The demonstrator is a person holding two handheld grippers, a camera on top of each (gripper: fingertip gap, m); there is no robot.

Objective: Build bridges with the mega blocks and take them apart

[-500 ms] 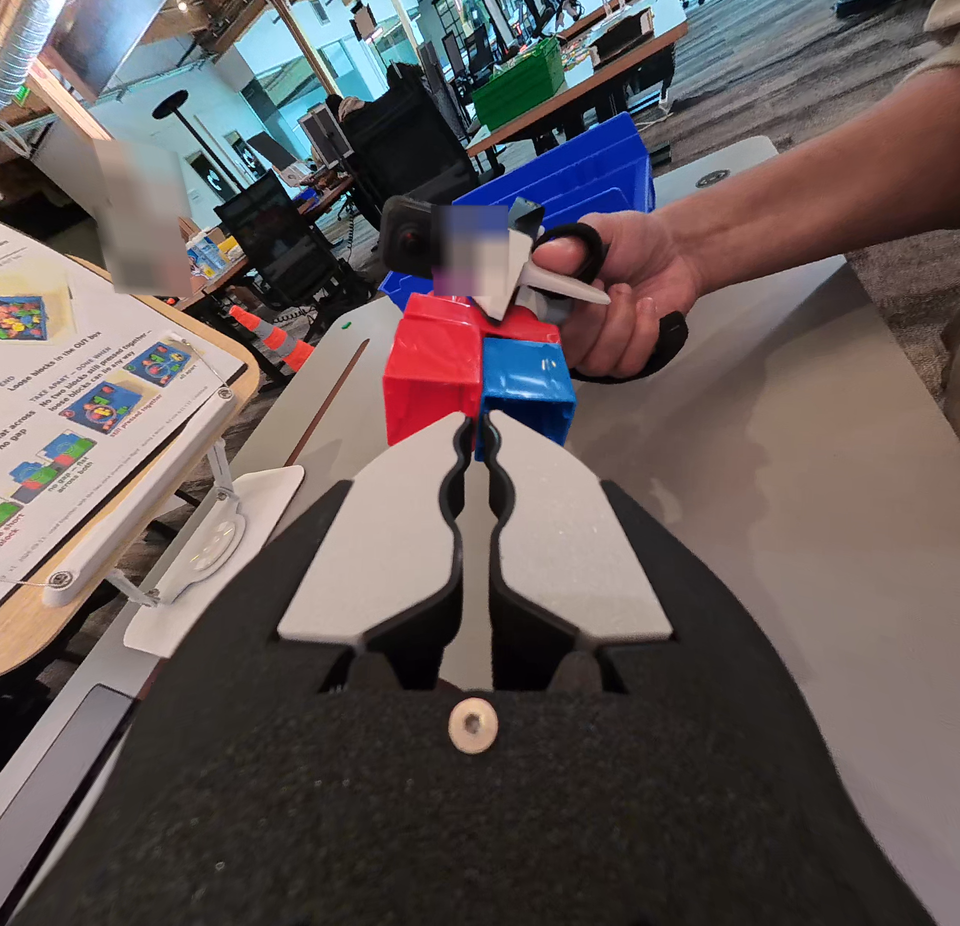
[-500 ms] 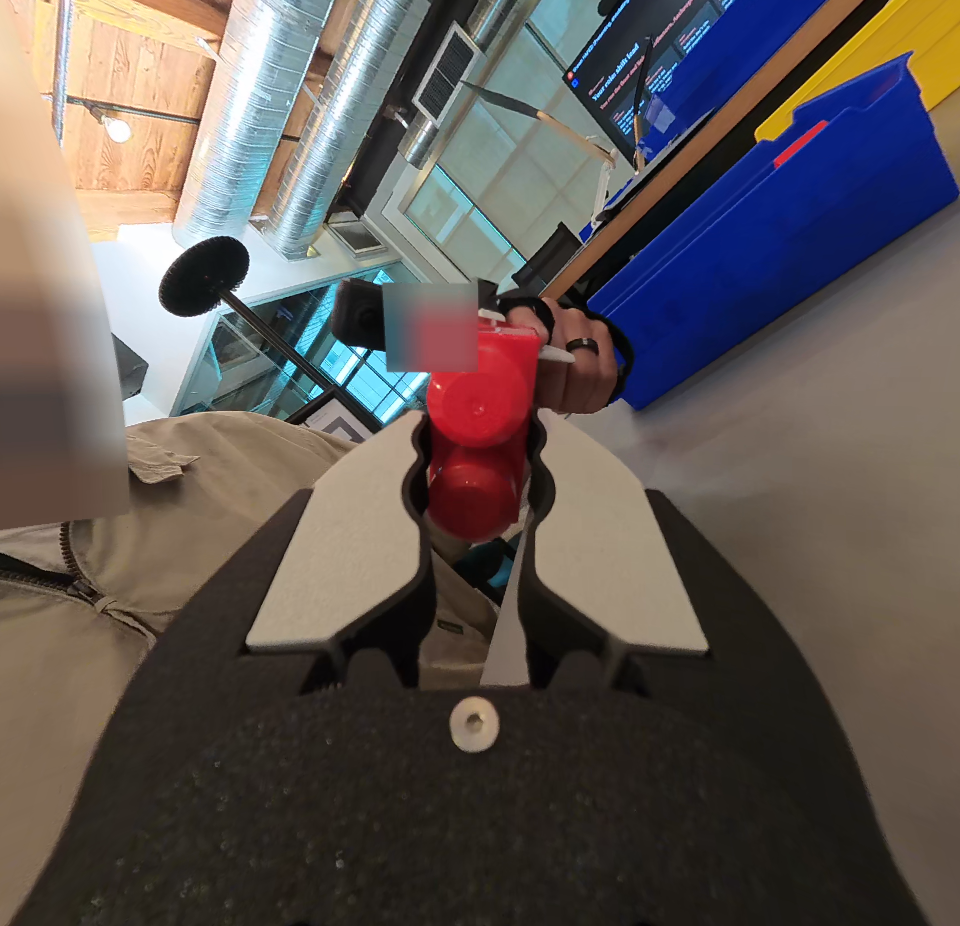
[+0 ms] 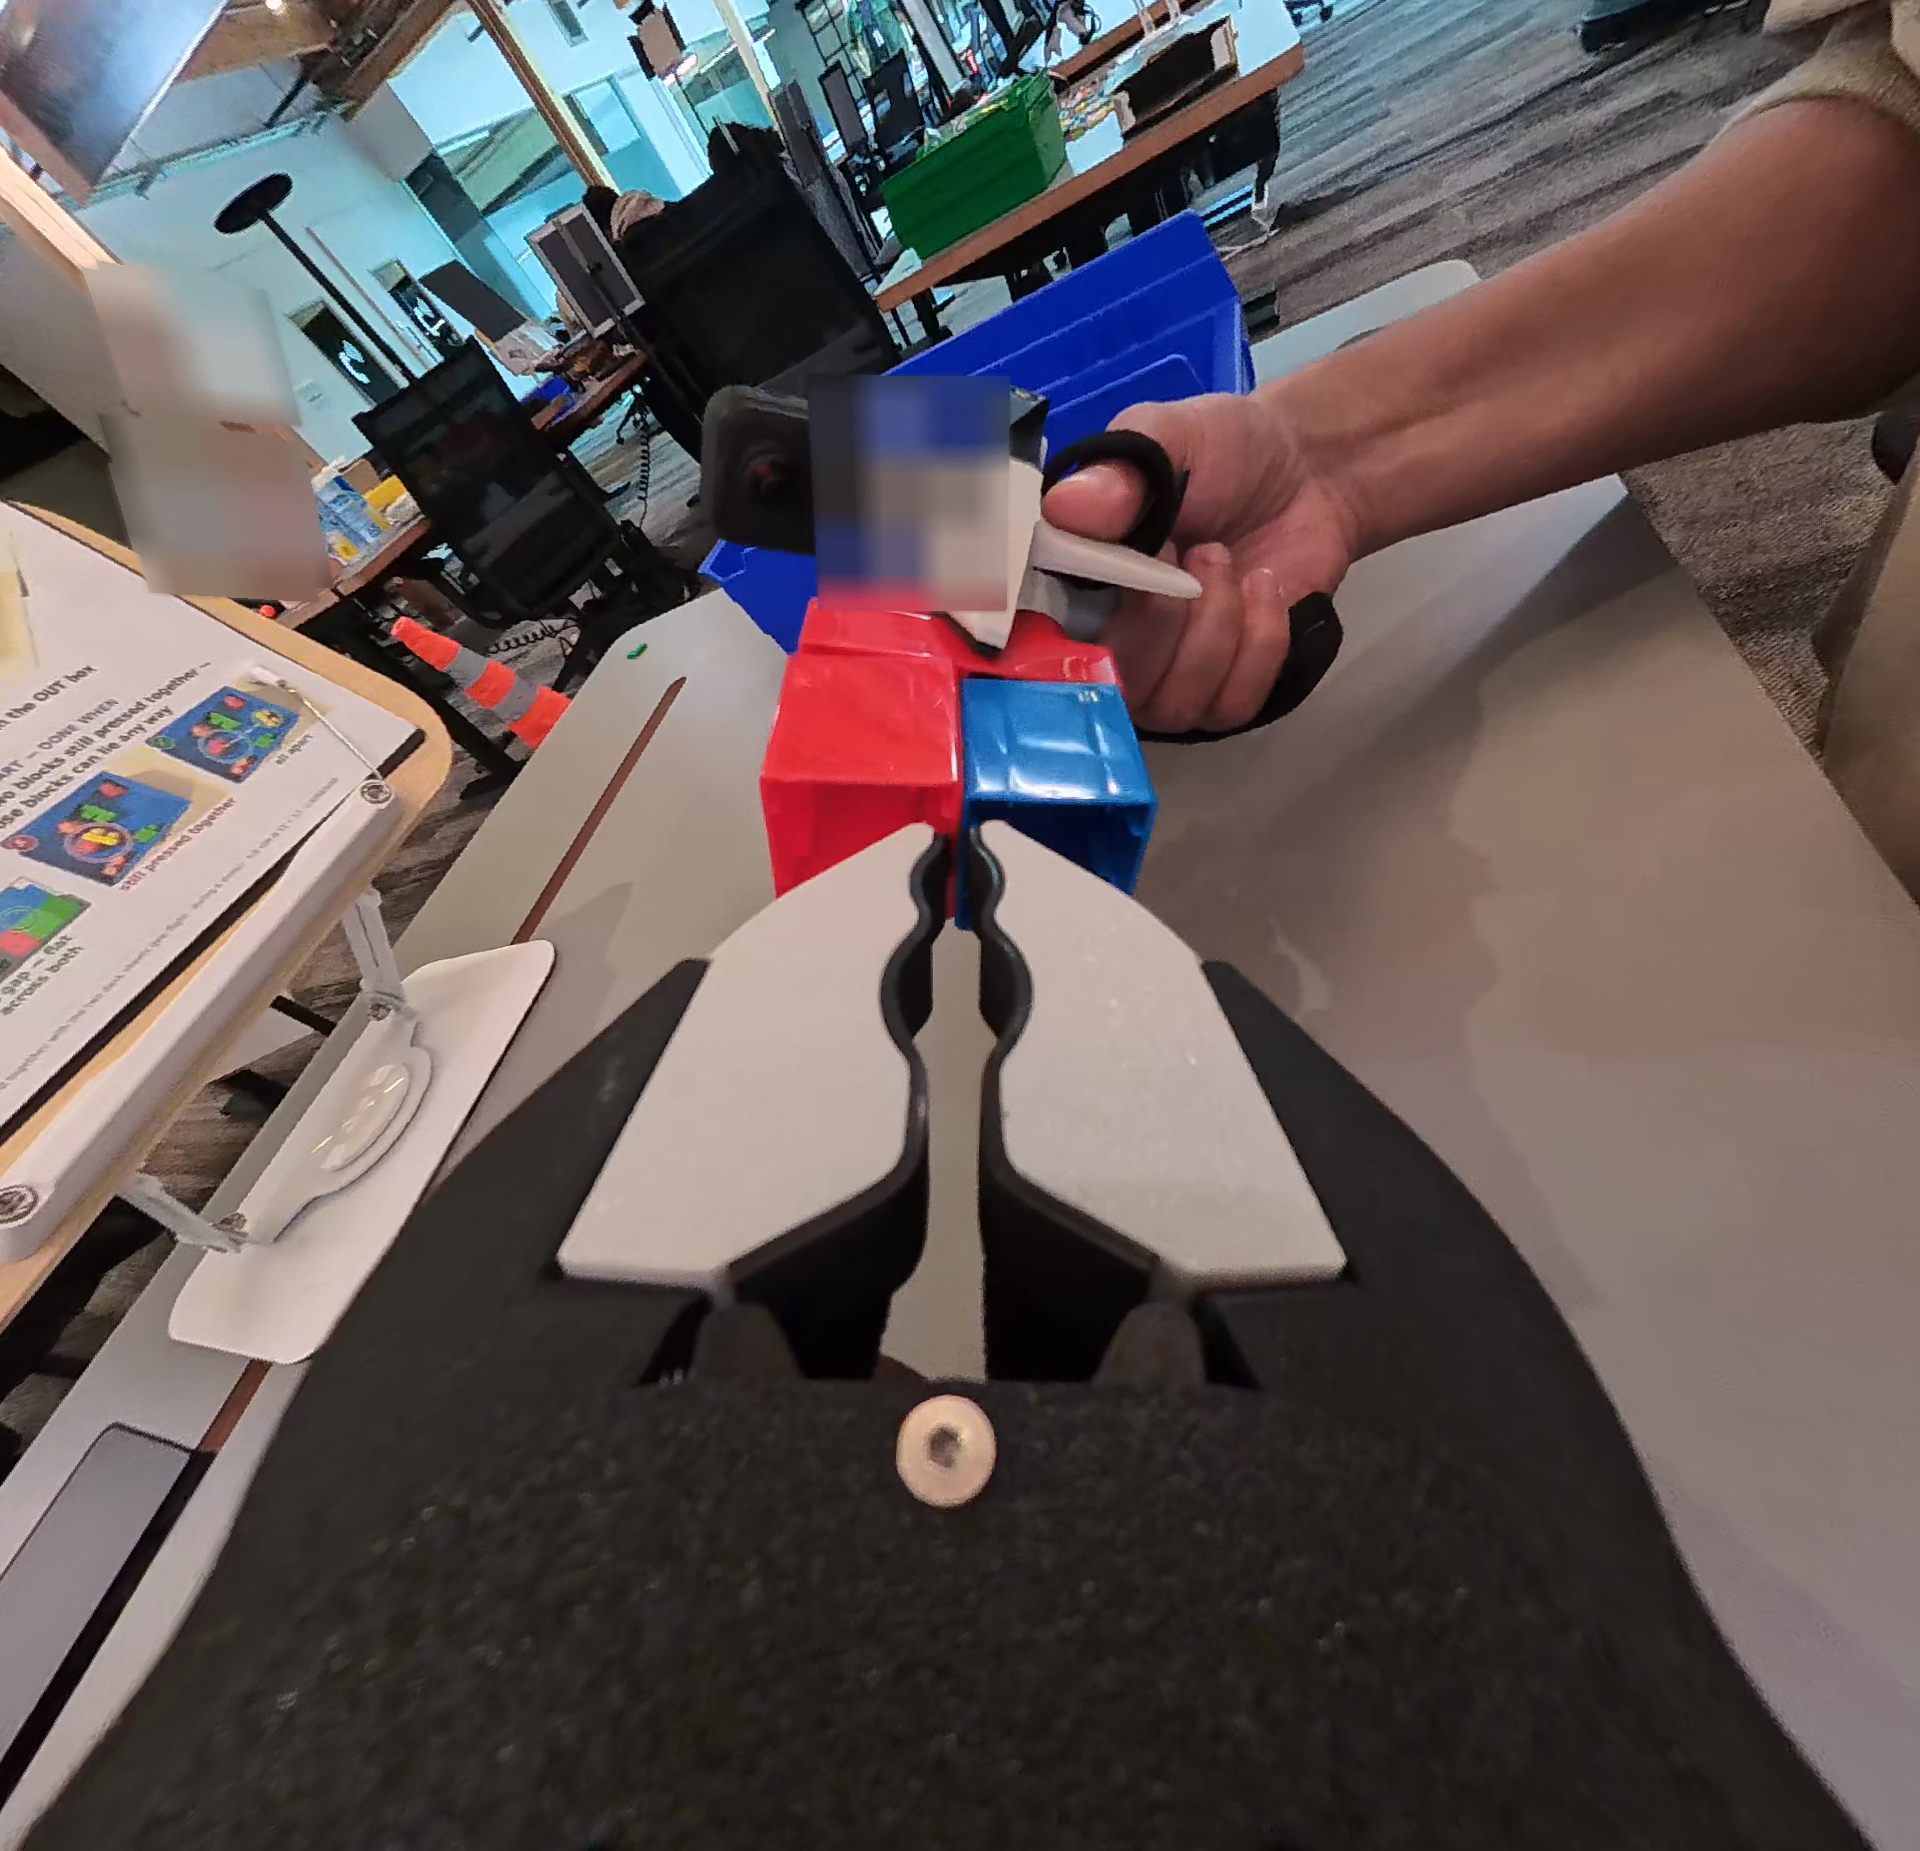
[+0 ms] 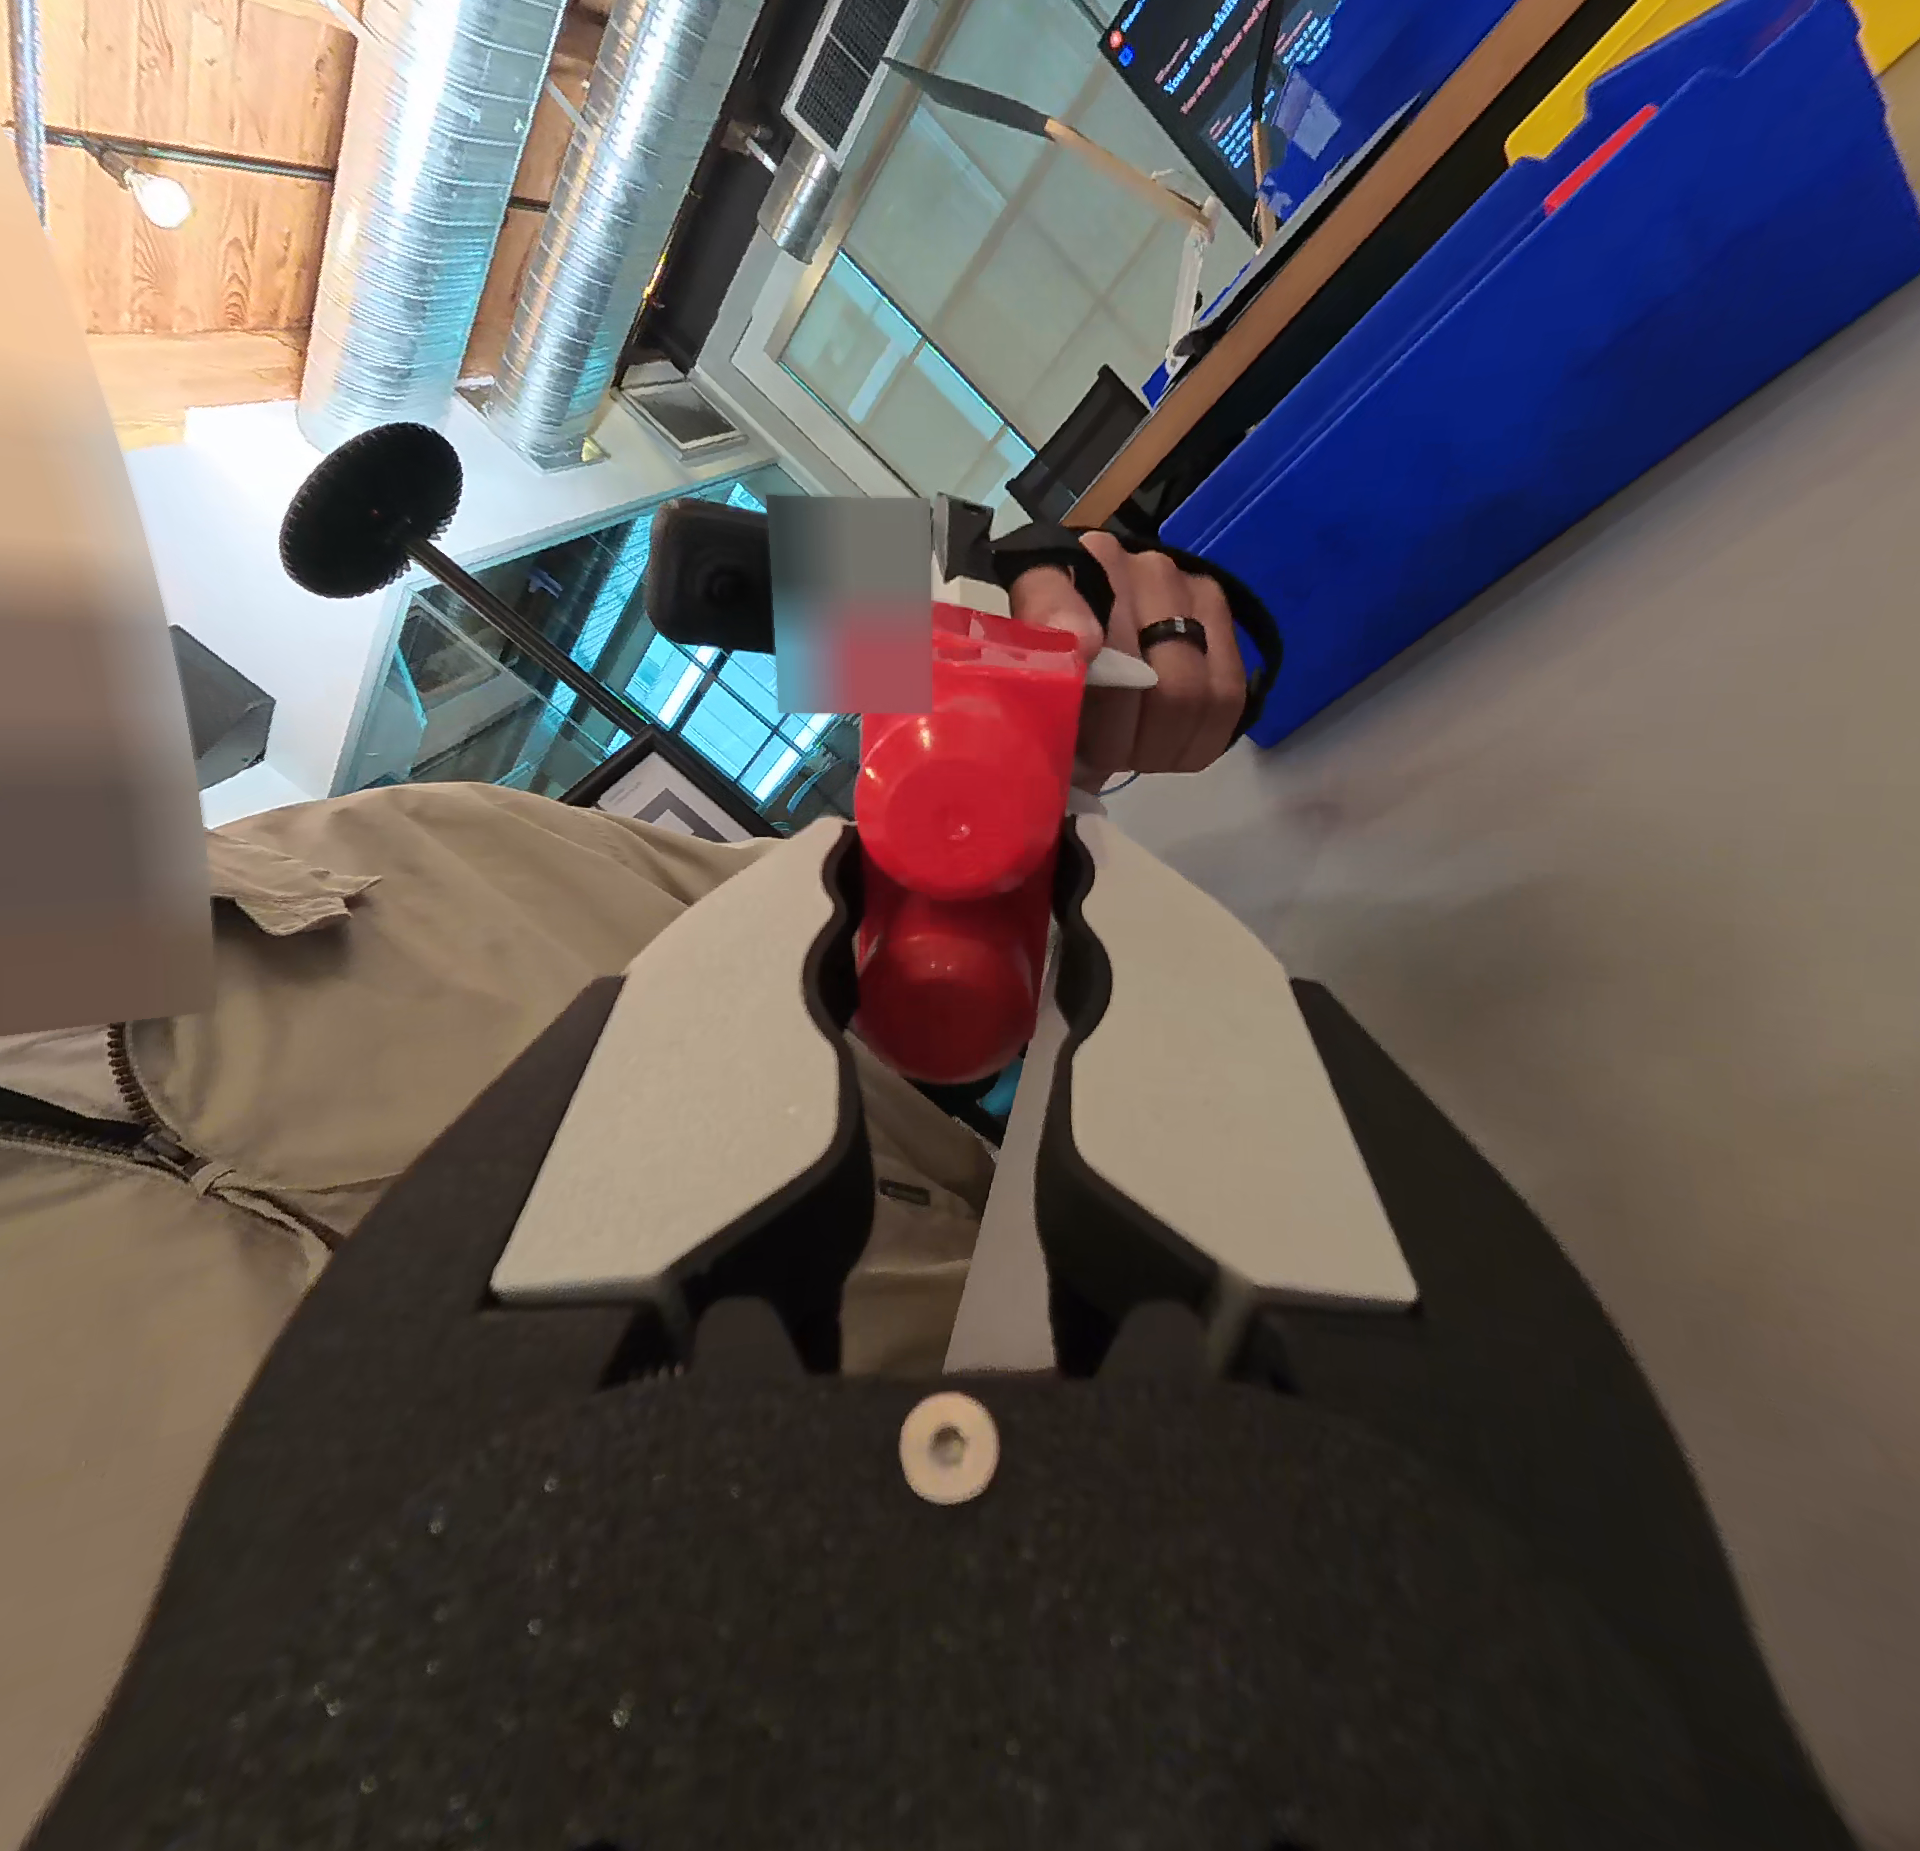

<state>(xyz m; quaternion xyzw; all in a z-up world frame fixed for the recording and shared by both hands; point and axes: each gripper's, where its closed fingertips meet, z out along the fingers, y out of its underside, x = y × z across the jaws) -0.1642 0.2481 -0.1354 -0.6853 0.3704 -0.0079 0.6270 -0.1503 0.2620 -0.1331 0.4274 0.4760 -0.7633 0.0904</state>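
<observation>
A small block bridge is held off the grey table (image 3: 1558,970) between both grippers, tipped on its side. In the left wrist view a red block (image 3: 862,762) and a blue block (image 3: 1049,762) sit side by side, hollow undersides towards me, joined to a longer red block (image 3: 1039,648) behind them. My left gripper (image 3: 958,845) is shut at the seam, pinching their adjoining walls. My right gripper (image 4: 956,851) is shut on the longer red block (image 4: 961,793), studs facing the camera. Each gripper shows beyond the blocks in the other view.
A blue bin (image 3: 1122,347) stands on the table behind the blocks; it also shows in the right wrist view (image 4: 1558,399), with a yellow bin (image 4: 1714,35) beyond. An instruction board (image 3: 156,814) on a stand is at the left. The person's torso (image 4: 416,970) is close by. My left and right fingertips are right by each other.
</observation>
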